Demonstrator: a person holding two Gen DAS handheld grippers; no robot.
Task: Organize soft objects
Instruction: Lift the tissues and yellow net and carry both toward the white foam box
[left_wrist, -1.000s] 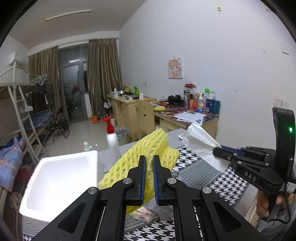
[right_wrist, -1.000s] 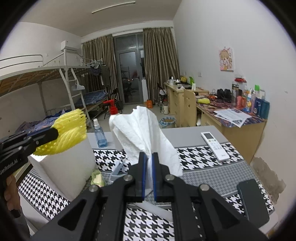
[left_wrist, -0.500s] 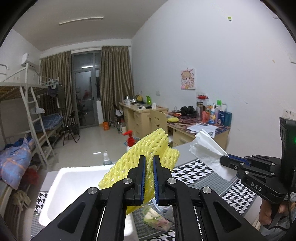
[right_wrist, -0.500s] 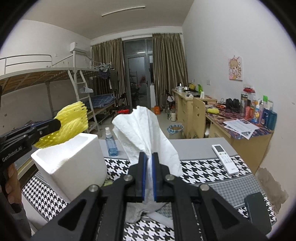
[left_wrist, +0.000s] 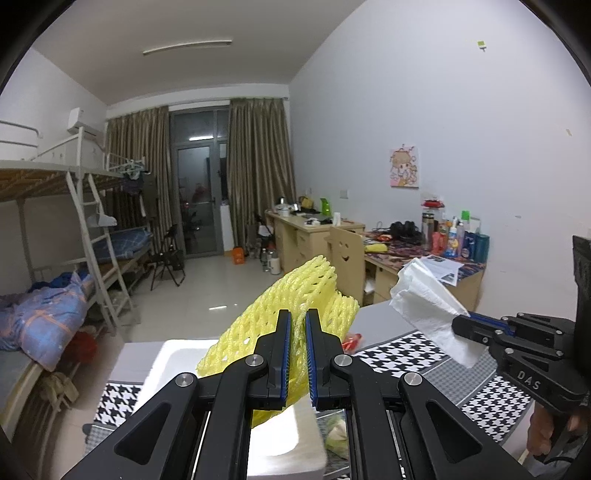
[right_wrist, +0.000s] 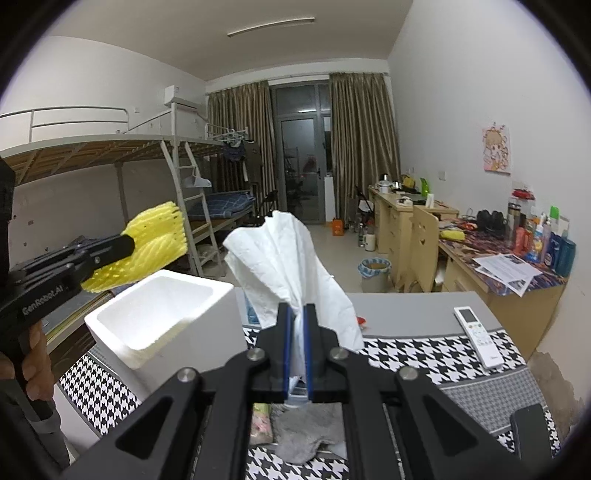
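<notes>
Two claws are up in the air, each pinching one soft thing. The left claw (left_wrist: 297, 343) is clamped narrow on a yellow foam net (left_wrist: 295, 295), which fans up and forward past its fingertips. The right claw (right_wrist: 298, 339) is closed on a white tissue (right_wrist: 286, 266) that stands upright above its fingers.

Below and ahead of the left claw sits one white foam box (right_wrist: 162, 314), open side up, on the table (right_wrist: 413, 306), which is covered with a houndstooth cloth (right_wrist: 417, 358). From the right wrist view the net hangs above and just left of the box's rim.

Only the right wrist view shows one white remote (right_wrist: 478, 332) to the claw's right, one grey rag (right_wrist: 306, 432) under the claw, and the left hand (right_wrist: 35, 365) gripping its handle. Only the left wrist view shows the right claw from the side, level and pointing left, with the tissue sticking out of its tip, and the right hand (left_wrist: 546, 432) partly in frame at its trigger.

Both claws are held roughly level, side by side, well above the table.
</notes>
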